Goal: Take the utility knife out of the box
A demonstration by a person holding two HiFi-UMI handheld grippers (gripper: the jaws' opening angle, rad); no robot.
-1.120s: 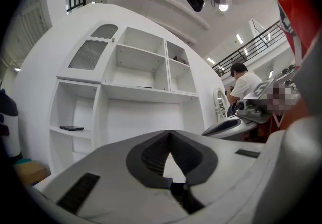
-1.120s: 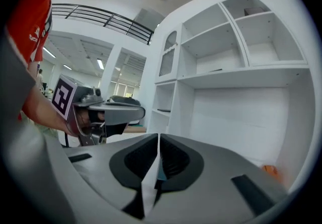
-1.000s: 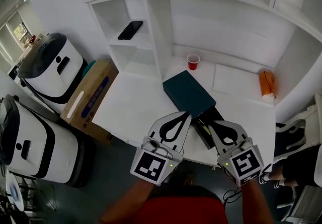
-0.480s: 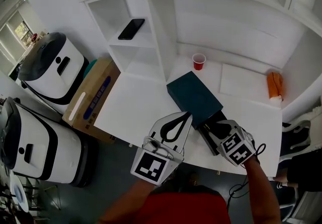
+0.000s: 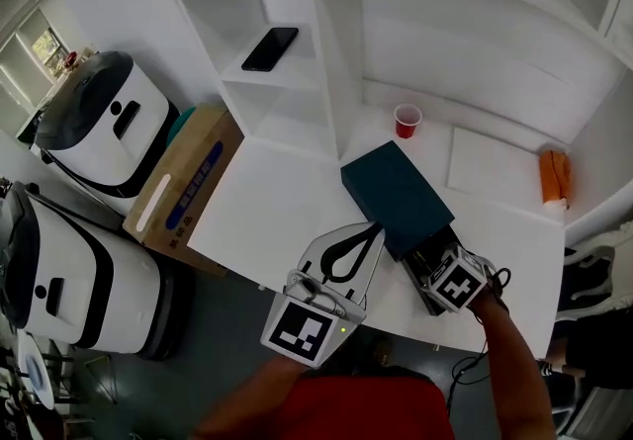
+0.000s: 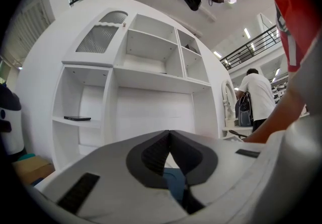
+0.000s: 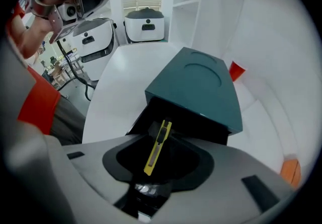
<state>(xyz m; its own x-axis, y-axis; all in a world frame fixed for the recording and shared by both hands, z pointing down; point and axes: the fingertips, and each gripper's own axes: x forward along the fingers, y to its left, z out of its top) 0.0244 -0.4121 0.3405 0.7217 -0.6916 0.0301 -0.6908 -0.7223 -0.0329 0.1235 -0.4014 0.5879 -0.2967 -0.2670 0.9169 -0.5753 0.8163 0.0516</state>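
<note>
A dark teal box sleeve point(image 5: 396, 193) lies on the white table point(image 5: 277, 201), its black drawer point(image 5: 427, 282) pulled out toward me. In the drawer lies a yellow utility knife point(image 7: 157, 147). My right gripper point(image 5: 443, 268) points steeply down over the drawer. Its jaws have just been opening and stand open, with the knife between them point(image 7: 158, 156) and untouched. My left gripper point(image 5: 372, 227) is shut and empty, held level just left of the sleeve; in the left gripper view its tips point(image 6: 169, 132) meet, with the teal sleeve point(image 6: 173, 183) showing behind.
A red cup point(image 5: 406, 119), a white sheet point(image 5: 492, 169) and an orange object point(image 5: 554, 176) sit at the back of the table. A phone point(image 5: 269, 47) lies on a shelf. A cardboard box point(image 5: 183, 186) and white machines point(image 5: 104, 127) stand left of the table.
My right gripper has dropped and tipped downward over the open drawer, and its jaws have opened. The left gripper has shifted only a little.
</note>
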